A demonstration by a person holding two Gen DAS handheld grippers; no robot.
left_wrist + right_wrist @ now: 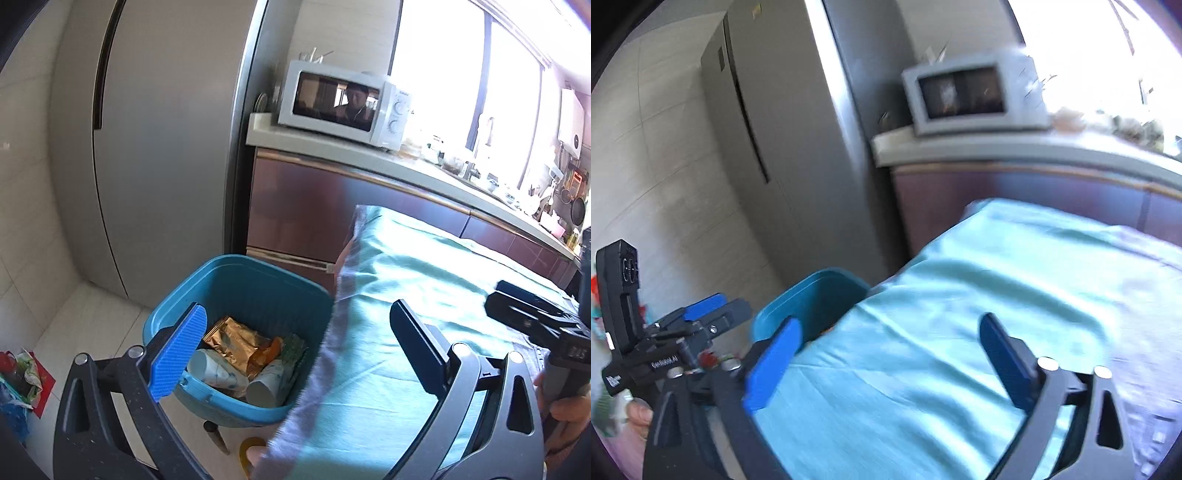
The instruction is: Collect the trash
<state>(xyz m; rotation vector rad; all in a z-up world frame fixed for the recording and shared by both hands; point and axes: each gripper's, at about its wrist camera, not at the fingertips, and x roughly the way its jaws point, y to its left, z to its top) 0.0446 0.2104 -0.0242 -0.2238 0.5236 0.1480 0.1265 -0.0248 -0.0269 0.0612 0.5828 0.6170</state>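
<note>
Landmark: blue trash bin (240, 295), standing on the floor against the edge of the worktop (424, 295), which is covered w/ a teal cloth.

Bin contents: gold foil wrapper (231, 338) toward the back, orange wrapper (271, 350) beside it, two white paper cups (218, 371) lying on their sides at the front, green packet (293, 350) at the worktop side.

Left gripper (299, 354): fingers spread wide, nothing between them. One finger sits over the bin's near rim, the other over the cloth beside the bin.

Right gripper (886, 363): fingers spread wide, empty, held over the cloth; bin (812, 299) is just beyond its one finger. View is motion-blurred.

Behind the bin: grey fridge (155, 147). Microwave (343, 103) on the kitchen counter (369, 155), above and beyond the bin. Red and blue bags (22, 380) on the floor, well apart from the bin
</note>
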